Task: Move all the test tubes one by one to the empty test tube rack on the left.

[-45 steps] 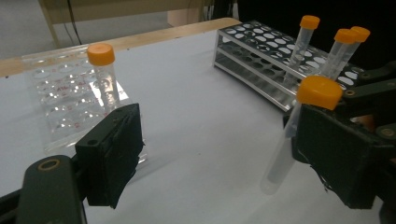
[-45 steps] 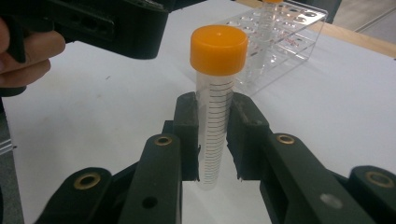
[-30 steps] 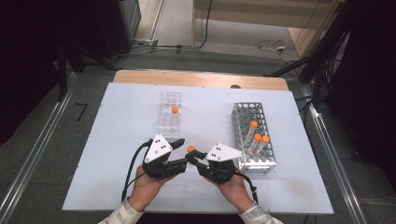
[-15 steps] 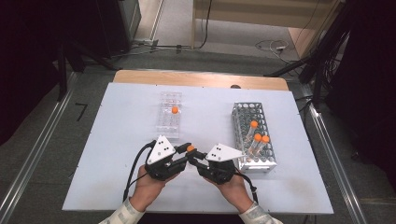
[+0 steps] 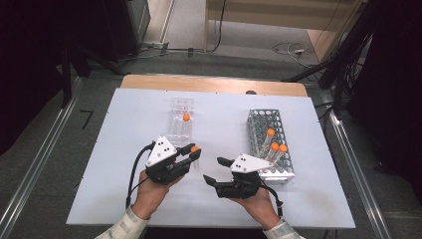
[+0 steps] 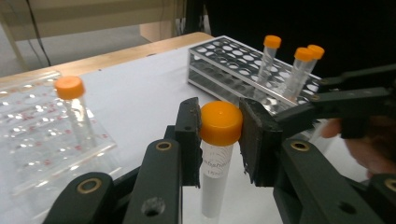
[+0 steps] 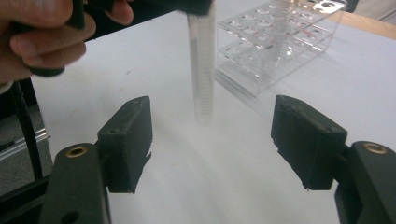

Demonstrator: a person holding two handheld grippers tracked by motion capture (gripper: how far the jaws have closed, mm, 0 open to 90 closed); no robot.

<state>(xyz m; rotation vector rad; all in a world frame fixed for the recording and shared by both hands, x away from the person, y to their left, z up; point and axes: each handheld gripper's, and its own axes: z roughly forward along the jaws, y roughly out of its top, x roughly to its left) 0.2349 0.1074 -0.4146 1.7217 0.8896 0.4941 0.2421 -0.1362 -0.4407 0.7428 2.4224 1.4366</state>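
A clear tube with an orange cap (image 6: 221, 122) hangs upright just above the table, and my left gripper (image 5: 194, 150) is shut on it right at the cap. In the right gripper view the same tube (image 7: 201, 70) hangs beyond the jaws, held from above. My right gripper (image 5: 213, 170) stands a little to the right of it and nearer the front edge. Its jaws have just been opening and nothing is between them (image 7: 212, 140).
A clear plastic rack (image 5: 180, 130) with one orange-capped tube (image 5: 186, 117) stands behind the left gripper. A metal rack (image 5: 260, 122) at the right holds three capped tubes (image 5: 270, 133). White tabletop (image 5: 124, 149) lies bare to the left and along the front.
The right gripper has let go of the tube, opened and drawn back to the right. The left gripper has closed on the tube's cap and keeps it in place.
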